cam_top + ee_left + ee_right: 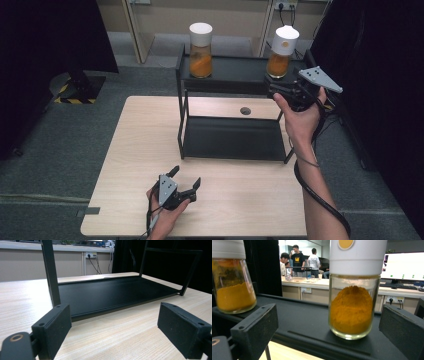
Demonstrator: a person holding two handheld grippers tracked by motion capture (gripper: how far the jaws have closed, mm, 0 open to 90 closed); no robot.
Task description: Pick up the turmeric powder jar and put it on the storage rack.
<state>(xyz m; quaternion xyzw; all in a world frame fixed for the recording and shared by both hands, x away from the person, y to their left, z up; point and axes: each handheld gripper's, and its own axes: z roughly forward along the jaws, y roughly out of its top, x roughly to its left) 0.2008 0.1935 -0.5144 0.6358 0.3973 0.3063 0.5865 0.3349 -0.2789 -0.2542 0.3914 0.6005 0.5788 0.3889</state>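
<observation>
Fingers wide on both grippers; right gripper (327, 330) view shows powder inside jar (352, 310).

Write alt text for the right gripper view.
A glass jar of orange powder with a white lid stands on a black shelf, just beyond the open right hand-held gripper. A second such jar stands at far left.

- Left gripper (186, 181): black body, two black jaws with flat matte pads (56, 327), screw holes along the pad edges, a brass-ringed hole at one corner.
- Grey three-cornered plate on top, dotted with small holes.
- Right gripper (327, 330): same black build, grey plate, thick black cable (320, 197) trailing along the bare forearm.
</observation>
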